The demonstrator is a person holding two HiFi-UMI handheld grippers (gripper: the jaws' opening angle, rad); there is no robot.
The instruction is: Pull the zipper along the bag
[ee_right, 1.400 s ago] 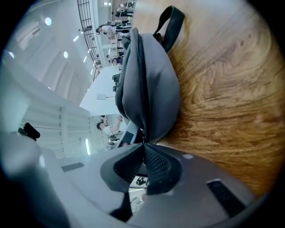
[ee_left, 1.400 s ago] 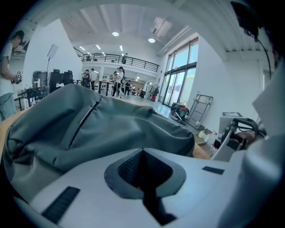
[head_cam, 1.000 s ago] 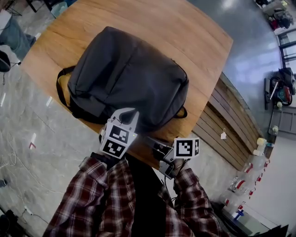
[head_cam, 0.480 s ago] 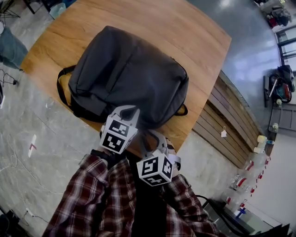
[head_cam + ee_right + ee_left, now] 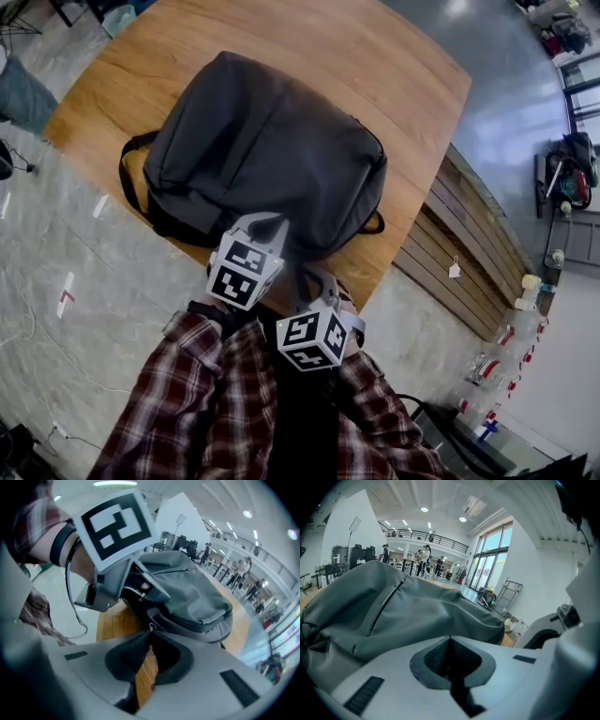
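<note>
1. Wooden table (image 5: pixel 412 112) carries the grey bag (image 5: pixel 272 150), which lies flat with its near edge at the table's front.
2. Over the last second the right gripper (image 5: pixel 150 632) swings in from the person's right and now sits just beside the left gripper (image 5: pixel 450 639), close under the bag's near edge.
3. Its jaws now pinch together at the tips on a small metal pull (image 5: pixel 150 627) (wood shows through the slit behind the tips).
4. Meanwhile the left gripper keeps its place, jaws together, against the bag's near edge; no view shows whether fabric is caught between them.
5. Judged from this, the approach is over and the pull along the bag has yet to begin.
</note>
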